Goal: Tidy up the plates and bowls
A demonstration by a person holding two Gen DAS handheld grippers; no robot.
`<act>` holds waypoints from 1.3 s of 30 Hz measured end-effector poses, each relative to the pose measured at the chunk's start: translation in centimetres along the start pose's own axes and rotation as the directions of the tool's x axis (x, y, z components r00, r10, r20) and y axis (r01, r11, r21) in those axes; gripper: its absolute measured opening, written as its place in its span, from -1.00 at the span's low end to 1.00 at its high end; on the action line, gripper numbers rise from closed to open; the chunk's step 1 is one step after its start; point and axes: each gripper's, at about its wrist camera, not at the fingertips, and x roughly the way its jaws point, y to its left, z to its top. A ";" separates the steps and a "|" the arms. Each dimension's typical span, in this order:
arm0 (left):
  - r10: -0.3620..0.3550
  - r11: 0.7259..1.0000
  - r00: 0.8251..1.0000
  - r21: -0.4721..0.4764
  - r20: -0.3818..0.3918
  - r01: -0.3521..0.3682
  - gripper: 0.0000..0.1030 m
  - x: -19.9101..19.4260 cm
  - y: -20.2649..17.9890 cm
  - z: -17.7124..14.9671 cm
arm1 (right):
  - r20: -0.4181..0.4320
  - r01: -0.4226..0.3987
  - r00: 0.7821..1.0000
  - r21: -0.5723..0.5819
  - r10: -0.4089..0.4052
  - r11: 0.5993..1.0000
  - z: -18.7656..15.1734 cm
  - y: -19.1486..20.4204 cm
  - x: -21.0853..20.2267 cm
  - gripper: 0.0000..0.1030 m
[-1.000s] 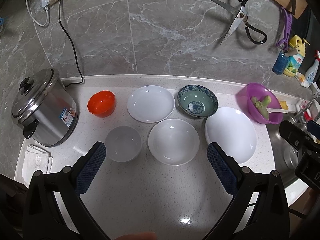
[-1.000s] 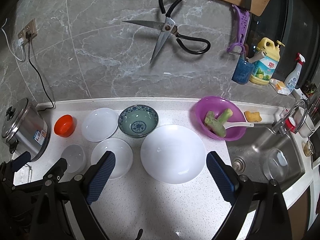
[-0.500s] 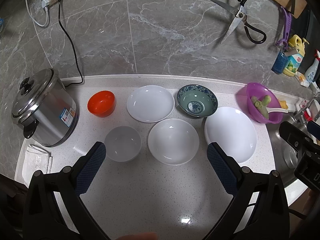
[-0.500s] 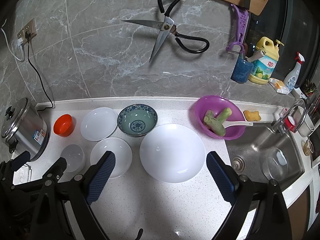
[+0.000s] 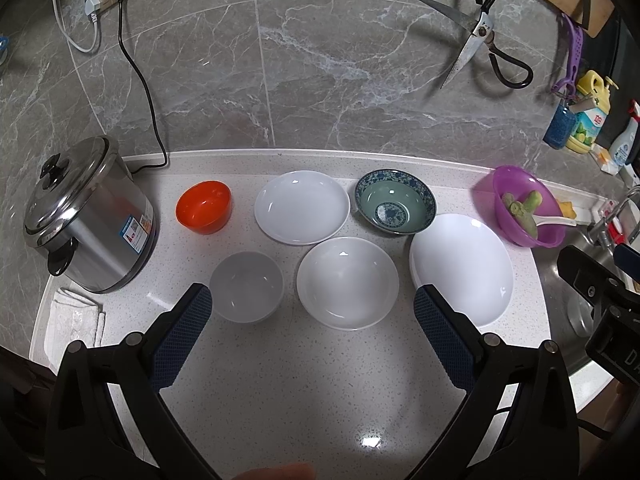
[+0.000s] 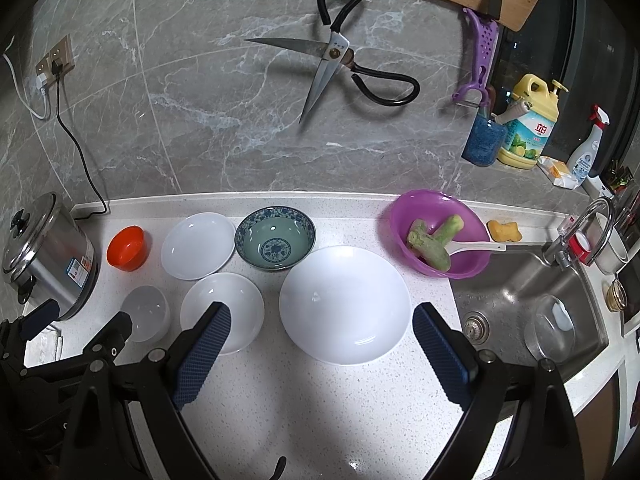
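No real change vs the earlier frames: dishes sit where they were and both grippers still hover over the near counter [image 5: 280, 392], views barely drifted. Left to right: rice cooker [image 5: 86, 216] at the far left with a folded cloth [image 5: 74, 322] in front of it. Back row: orange bowl [image 5: 204, 207], small white plate [image 5: 302, 207], blue-green patterned bowl [image 5: 395, 207]. Front row: clear bowl [image 5: 247, 286], white bowl [image 5: 347, 282], then the large white plate [image 5: 462, 268], its rim just beside the patterned bowl. Small plate and white bowl overlap or touch at the rims, can't tell which. Nothing stacked. Purple bowl [image 6: 438, 232] holds green vegetable pieces [image 6: 434, 242] and a white spoon [image 6: 476, 246], right next to the sink [image 6: 532, 300], where a clear lid or bowl [image 6: 554, 326] lies. Scissors [image 6: 340, 66] hang on the wall. Left gripper [image 5: 310, 308]: fingers spread wide, empty, white bowl framed between them, left pad [image 5: 182, 340] just at the clear bowl's near rim. Right gripper [image 6: 322, 324]: also spread wide, empty, large plate framed between the pads, left pad [image 6: 202, 354] over the white bowl's near edge. Neither visibly touches a dish.
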 end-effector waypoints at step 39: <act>0.000 1.000 0.995 0.001 -0.101 0.001 0.96 4.8 -0.4 -2.0 | -0.059 0.010 0.998 0.022 -0.009 1.000 -1.3 -1.0 2.7 0.83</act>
